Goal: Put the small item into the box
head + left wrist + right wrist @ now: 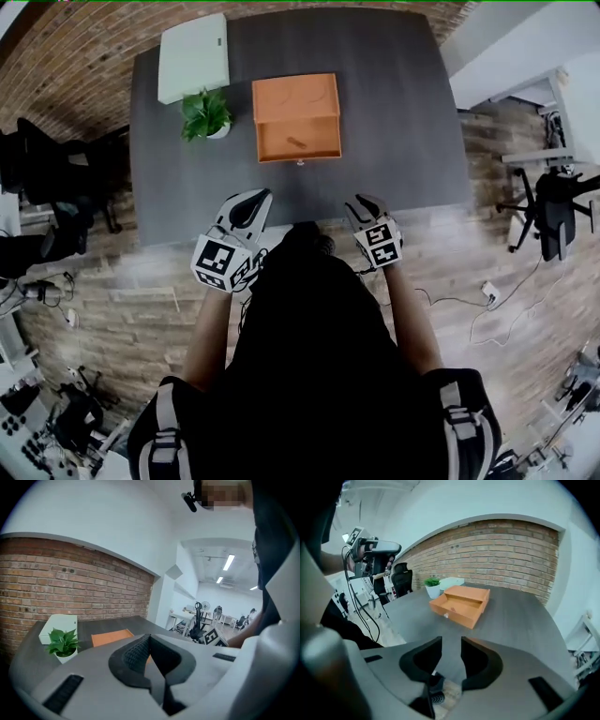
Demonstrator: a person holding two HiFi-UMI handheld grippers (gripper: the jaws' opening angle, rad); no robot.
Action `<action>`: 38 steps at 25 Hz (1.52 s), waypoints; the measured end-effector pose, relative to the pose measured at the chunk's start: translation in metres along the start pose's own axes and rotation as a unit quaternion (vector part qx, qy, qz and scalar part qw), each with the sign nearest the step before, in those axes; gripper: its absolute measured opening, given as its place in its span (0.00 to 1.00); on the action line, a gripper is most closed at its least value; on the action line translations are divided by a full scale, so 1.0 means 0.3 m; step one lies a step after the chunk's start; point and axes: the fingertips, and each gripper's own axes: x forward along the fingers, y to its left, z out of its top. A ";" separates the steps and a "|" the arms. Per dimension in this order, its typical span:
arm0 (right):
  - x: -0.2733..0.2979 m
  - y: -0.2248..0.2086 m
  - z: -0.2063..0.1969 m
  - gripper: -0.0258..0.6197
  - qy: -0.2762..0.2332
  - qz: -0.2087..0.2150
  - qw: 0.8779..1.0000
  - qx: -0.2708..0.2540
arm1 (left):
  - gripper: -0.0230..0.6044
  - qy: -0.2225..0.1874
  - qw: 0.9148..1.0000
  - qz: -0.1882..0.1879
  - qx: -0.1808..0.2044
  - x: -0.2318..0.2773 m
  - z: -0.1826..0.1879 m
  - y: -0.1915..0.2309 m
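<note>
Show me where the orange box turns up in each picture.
Head view: the orange box sits in the upper middle.
Left gripper view: only a strip of the orange box shows, low and left of centre.
Right gripper view: the orange box is at centre, drawer open.
Shared landmark: the potted plant, left of the orange box in every view.

My desk (394,112) is dark grey and matt, with a fine wood grain. The orange box (461,604) on it looks like smooth painted board, dull rather than shiny. The plant (204,112) has glossy leaves in a smooth white pot. The wall (70,583) is rough bare brick and the floor (487,281) is worn wood plank. My right gripper (451,644) and left gripper (149,641) have matt grey plastic shells. The black pads (133,653) are finely ribbed and rubbery.
</note>
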 end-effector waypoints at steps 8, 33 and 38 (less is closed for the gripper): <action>-0.159 0.003 -0.341 0.19 0.022 -0.037 0.995 0.093 | 0.07 0.038 0.998 -0.025 0.030 -0.092 -0.051 -0.203; -0.143 0.803 -0.371 0.18 0.092 -0.151 0.971 0.161 | 0.07 0.029 0.993 -0.105 0.048 -0.638 -0.227 0.356; -0.163 0.803 -0.382 0.18 0.086 -0.148 0.974 0.148 | 0.07 0.006 0.995 -0.091 0.033 -0.652 -0.205 0.284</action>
